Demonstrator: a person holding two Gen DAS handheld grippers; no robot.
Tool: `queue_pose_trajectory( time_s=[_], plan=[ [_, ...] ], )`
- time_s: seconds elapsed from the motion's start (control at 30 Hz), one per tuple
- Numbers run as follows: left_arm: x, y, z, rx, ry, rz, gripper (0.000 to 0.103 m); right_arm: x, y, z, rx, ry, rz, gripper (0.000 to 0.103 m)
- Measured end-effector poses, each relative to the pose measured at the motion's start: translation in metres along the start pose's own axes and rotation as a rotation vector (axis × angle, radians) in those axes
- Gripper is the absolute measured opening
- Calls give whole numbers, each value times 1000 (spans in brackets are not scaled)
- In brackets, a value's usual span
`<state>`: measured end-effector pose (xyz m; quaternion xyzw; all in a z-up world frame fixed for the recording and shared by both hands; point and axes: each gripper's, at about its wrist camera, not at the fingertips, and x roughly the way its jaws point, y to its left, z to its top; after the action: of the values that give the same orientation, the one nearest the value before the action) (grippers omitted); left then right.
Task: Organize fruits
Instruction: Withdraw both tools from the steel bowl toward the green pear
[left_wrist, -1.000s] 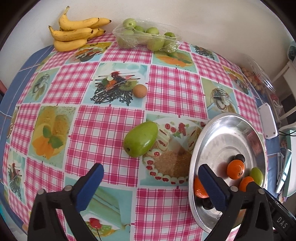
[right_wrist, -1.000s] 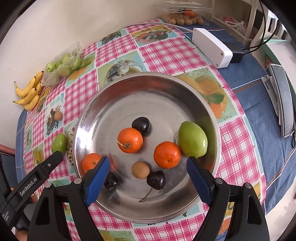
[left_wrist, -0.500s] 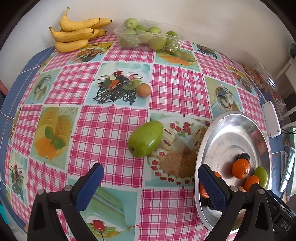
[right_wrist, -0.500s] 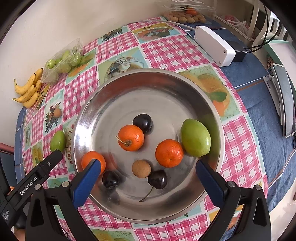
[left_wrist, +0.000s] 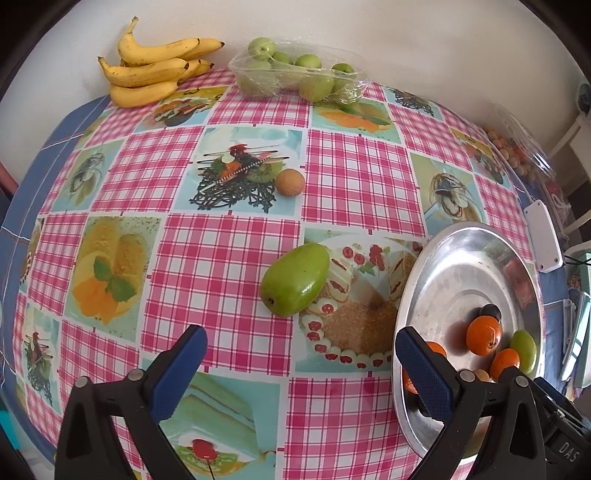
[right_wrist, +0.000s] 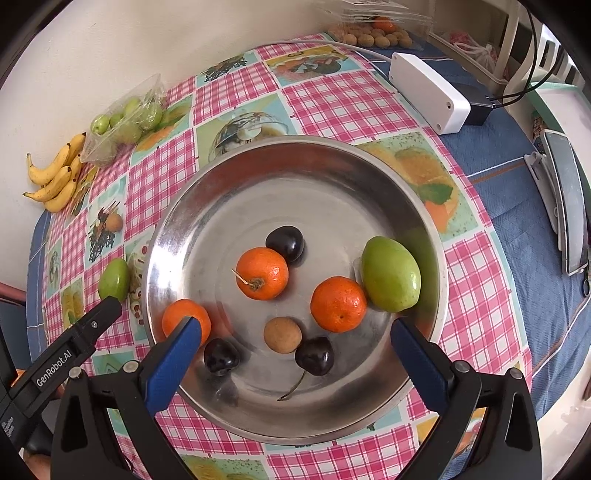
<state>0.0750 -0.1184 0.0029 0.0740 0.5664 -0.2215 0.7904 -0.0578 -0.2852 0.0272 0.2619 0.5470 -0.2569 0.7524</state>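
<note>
We find a round steel bowl holding three oranges, one oval green fruit at its 3 o'clock wall, three dark cherries and a small brown round fruit. A second green oval fruit lies tilted on the cloth beside the bowl's 9 o'clock rim; another brown fruit sits farther off.

Both tongs: black plastic arms, blue ribbed pads, silver screws; "GenRobot.AI" on left tongs.

Shiny metal bowl; glossy checked tablecloth; clear plastic bag.
</note>
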Motion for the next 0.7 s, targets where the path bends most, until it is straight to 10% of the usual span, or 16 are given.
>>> queue_pose_trajectory(
  time_s=[0.7],
  plan=[
    [-16,86,18,-131,-42,69,103,4,44,-4,-60,10,10,102]
  ],
)
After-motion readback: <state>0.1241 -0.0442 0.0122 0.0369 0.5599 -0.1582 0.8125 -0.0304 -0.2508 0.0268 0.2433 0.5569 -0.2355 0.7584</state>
